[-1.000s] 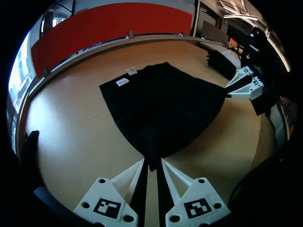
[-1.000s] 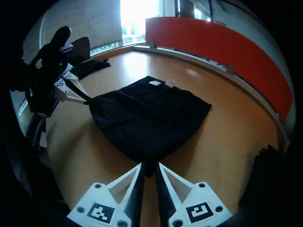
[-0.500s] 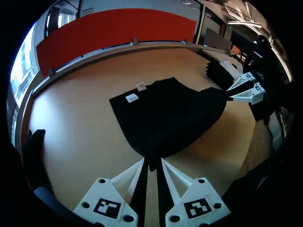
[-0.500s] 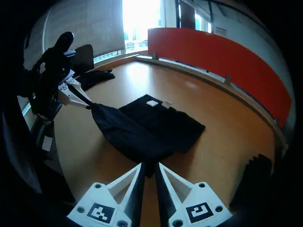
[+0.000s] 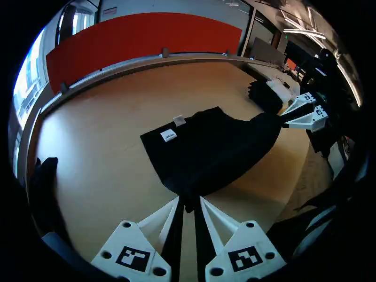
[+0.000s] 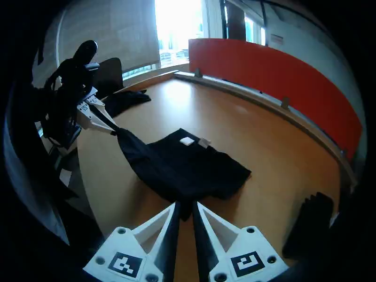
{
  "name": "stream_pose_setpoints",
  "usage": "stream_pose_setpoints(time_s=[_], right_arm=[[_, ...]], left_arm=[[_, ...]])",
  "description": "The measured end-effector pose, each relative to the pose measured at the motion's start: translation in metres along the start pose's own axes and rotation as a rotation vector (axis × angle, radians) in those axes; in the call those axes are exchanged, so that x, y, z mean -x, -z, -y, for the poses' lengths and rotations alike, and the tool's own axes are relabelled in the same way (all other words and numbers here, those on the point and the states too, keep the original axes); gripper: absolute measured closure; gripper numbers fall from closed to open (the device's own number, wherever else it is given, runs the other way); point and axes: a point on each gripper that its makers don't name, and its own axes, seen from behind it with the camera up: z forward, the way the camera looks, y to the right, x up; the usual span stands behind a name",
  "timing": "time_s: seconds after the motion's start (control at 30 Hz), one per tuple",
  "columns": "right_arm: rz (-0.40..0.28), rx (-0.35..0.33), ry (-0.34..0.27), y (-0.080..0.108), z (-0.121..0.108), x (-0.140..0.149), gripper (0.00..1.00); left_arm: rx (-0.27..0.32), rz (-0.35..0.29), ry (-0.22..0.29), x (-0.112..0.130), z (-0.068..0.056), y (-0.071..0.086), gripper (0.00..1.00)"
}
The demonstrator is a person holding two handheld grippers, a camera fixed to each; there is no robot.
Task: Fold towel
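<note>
Currently, left claw [image 5: 189, 203] and right claw [image 6: 185, 207] each clamp a corner of the black towel [image 5: 211, 145], centre frame, trailing onto the counter [image 5: 94, 141].

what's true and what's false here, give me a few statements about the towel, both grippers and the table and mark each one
1. The left gripper is shut on a corner of the black towel. True.
2. The right gripper is open and clear of the towel. False: it is shut on another corner of it.
3. The towel is plain white. False: it is black, with a white tag near its far edge.
4. The far part of the towel lies on the wooden table. True.
5. A blue panel runs along the table's far edge. False: a red panel stands there.
</note>
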Motion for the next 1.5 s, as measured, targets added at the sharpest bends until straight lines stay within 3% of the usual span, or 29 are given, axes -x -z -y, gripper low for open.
stream_pose_setpoints(time_s=[0.27,0.73,1.07,1.5], right_arm=[[0.008,-0.013,0.008,0.009,0.005,0.0,0.82],[0.01,-0.012,0.009,0.003,-0.001,-0.003,0.81],[0.021,-0.008,0.02,-0.014,-0.022,-0.011,0.82],[0.045,0.031,0.015,-0.046,-0.062,-0.023,0.82]], left_arm=[[0.013,0.004,-0.006,-0.003,-0.006,0.012,0.85],[0.004,-0.003,-0.006,-0.011,-0.002,0.004,0.85],[-0.016,-0.024,-0.023,-0.032,0.017,-0.013,0.85],[-0.035,-0.03,-0.027,-0.054,0.038,-0.051,0.85]])
